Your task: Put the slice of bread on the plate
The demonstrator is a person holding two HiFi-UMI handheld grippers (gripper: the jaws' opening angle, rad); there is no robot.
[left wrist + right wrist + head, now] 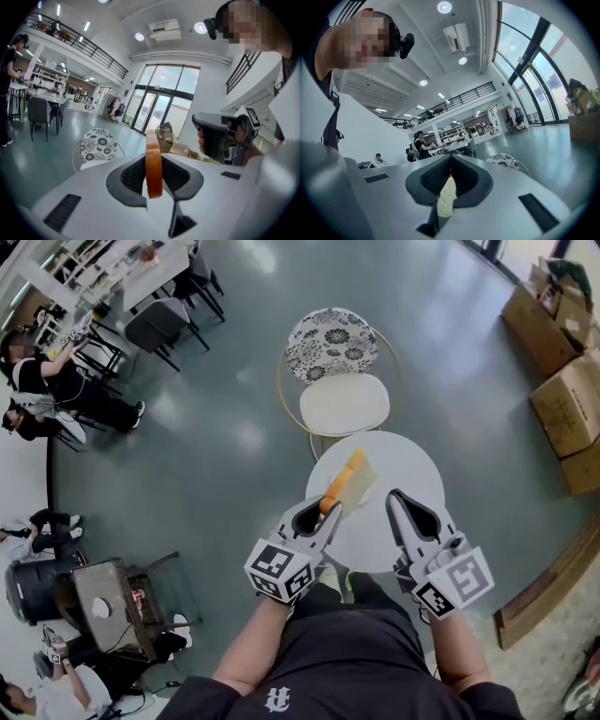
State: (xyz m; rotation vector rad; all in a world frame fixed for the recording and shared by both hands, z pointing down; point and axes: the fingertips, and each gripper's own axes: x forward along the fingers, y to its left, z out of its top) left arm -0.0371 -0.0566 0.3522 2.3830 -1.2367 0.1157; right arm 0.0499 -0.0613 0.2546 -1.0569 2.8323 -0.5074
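The left gripper (328,513) has its fingers clamped on the bread (348,480), holding it above the round white counter (412,470). The right gripper (395,496), fingers together and empty, hangs over the counter's near edge.

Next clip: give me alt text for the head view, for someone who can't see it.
Seen from above, the left tongs pinch a pale slice of bread with an orange crust over a round white table, beside the shut right tongs. A white chair with a floral-patterned back stands beyond the table on a grey floor.
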